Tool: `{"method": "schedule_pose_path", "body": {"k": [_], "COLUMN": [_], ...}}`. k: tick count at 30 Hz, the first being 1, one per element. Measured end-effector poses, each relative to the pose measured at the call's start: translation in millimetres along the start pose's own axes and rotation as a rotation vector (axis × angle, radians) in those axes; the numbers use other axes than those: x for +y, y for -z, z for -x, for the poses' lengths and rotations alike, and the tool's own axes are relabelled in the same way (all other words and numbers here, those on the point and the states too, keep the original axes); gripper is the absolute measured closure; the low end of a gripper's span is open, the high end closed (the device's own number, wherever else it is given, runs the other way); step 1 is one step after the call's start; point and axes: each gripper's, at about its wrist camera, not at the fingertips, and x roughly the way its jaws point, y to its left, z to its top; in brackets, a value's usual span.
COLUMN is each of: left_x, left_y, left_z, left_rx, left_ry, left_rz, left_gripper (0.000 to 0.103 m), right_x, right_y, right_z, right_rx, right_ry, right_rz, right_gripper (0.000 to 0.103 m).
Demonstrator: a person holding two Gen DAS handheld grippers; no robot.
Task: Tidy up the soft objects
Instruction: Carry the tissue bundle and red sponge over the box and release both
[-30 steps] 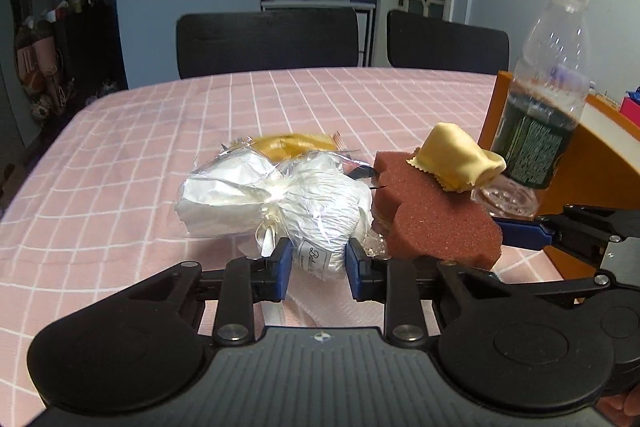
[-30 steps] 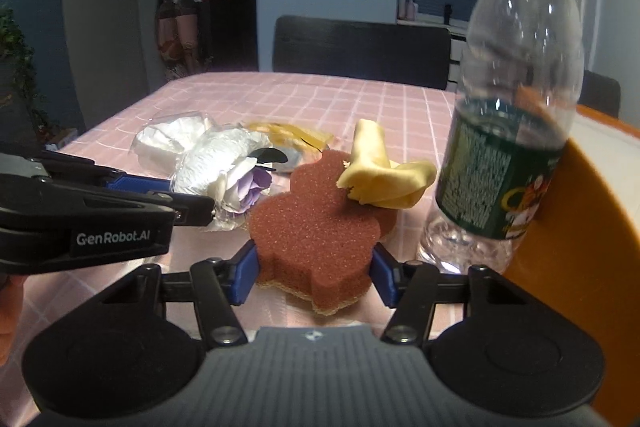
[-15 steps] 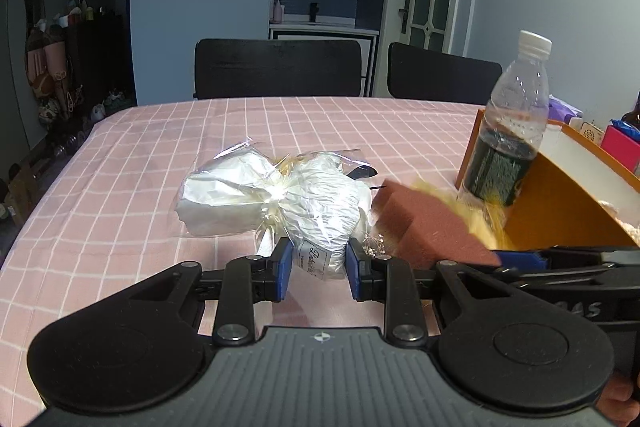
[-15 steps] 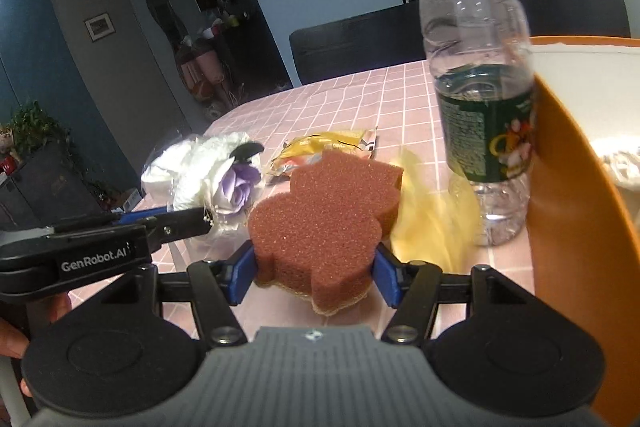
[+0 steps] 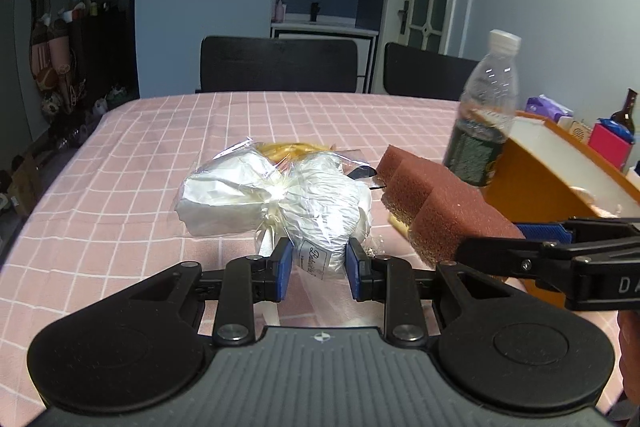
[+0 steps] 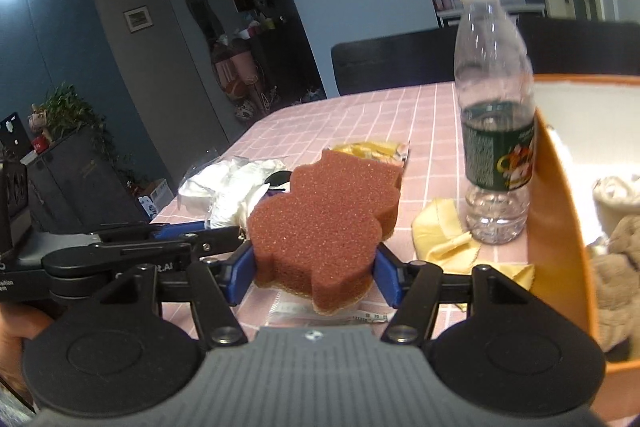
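Through the left wrist camera we see the left gripper [image 5: 318,269] clamped on a white bundle in clear wrap [image 5: 280,203], its blue pads pressed against the bundle's near end above the pink checked tablecloth [image 5: 160,163]. Behind the bundle lies a yellow packet [image 5: 294,149]. To the right, the right gripper's black arm reaches in with a brown sponge [image 5: 436,207] held off the cloth. Past it stands a plastic bottle [image 5: 486,115] just beside an orange box [image 5: 532,183] with a white lining; from this angle we can make out only a pale scrap at its inner wall.

Through the right wrist camera the right gripper [image 6: 316,269] grasps the brown sponge [image 6: 324,227] by its sides, both pads pressing into the foam. A yellow cloth [image 6: 448,239] lies crumpled on the table at the foot of the bottle [image 6: 496,131], touching the orange box [image 6: 560,211]. Inside the box we see cream and beige plush things [image 6: 616,227], possibly a soft toy and a rolled towel. The wrapped bundle [image 6: 228,187] sits at the left, with the left gripper's arm in front of it.
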Motion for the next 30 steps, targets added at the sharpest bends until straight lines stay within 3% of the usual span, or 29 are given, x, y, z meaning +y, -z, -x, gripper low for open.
{"method": "schedule_pose_path", "body": {"k": [12, 25, 30], "left_x": [-34.9, -85.0, -114.0], "left_y": [-3.2, -15.2, -23.9], "left_z": [45.9, 73.8, 75.8], "left_rx": [-0.060, -0.144, -0.168], "left_ry": [0.094, 0.216, 0.299], "left_rz": [-0.065, -0.158, -0.229], "left_gripper": [0.072, 0.071, 0.072], "right_x": [14.4, -8.6, -25.5], "right_y": [0.2, -11.4, -22.1], "right_z": [57.8, 109.7, 134.3], "right_rx": [-0.039, -0.077, -0.042], "right_ry": [0.094, 0.256, 0.313], "right_rz": [0.099, 0.172, 0.178], "right_gripper": [0.043, 0.043, 0.043]}}
